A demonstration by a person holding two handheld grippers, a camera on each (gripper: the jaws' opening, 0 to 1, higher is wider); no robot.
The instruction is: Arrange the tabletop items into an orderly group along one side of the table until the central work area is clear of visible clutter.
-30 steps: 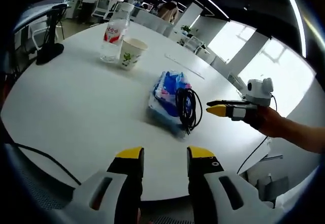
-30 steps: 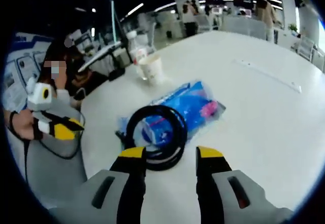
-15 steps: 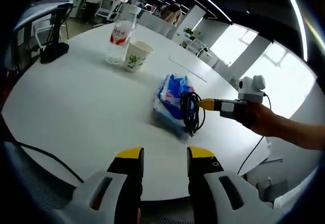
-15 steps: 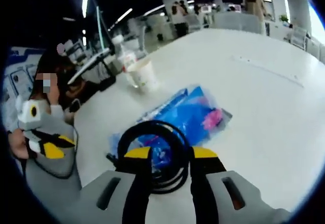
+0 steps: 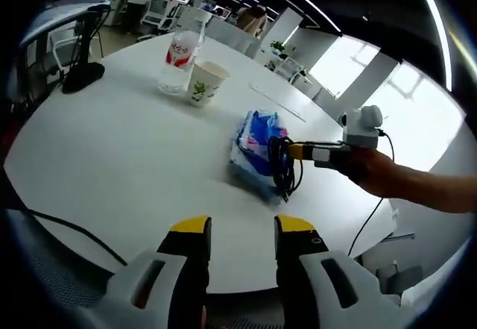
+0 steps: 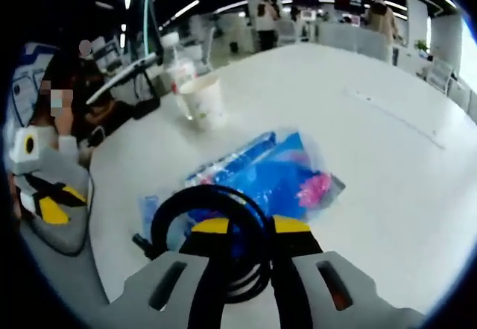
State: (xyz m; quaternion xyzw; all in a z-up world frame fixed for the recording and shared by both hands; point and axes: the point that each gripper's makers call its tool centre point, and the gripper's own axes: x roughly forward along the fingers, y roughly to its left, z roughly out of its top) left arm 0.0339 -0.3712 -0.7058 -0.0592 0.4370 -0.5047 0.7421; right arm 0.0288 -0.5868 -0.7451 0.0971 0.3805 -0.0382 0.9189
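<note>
A black cable coil (image 6: 209, 192) rests on the near end of a blue plastic packet (image 6: 276, 172) on the white table (image 6: 373, 157). My right gripper (image 6: 251, 228) is shut on the coil's near rim. In the left gripper view that right gripper (image 5: 298, 151) reaches in from the right, pinching the cable coil (image 5: 283, 163) against the blue packet (image 5: 255, 142). My left gripper (image 5: 240, 228) stands open over the near table edge, with nothing between its fingers. A paper cup (image 5: 203, 81) and a clear water bottle (image 5: 177, 54) stand together at the far side.
A black stand (image 5: 74, 71) sits at the far left edge of the table (image 5: 112, 142), and a thin white strip (image 5: 274, 99) lies beyond the packet. A dark cable (image 5: 59, 228) runs past the near edge. A person sits behind the left gripper (image 6: 45, 198).
My right gripper has moved forward onto the cable coil and its jaws have narrowed around the coil's rim. The left gripper stays open in about the same place.
</note>
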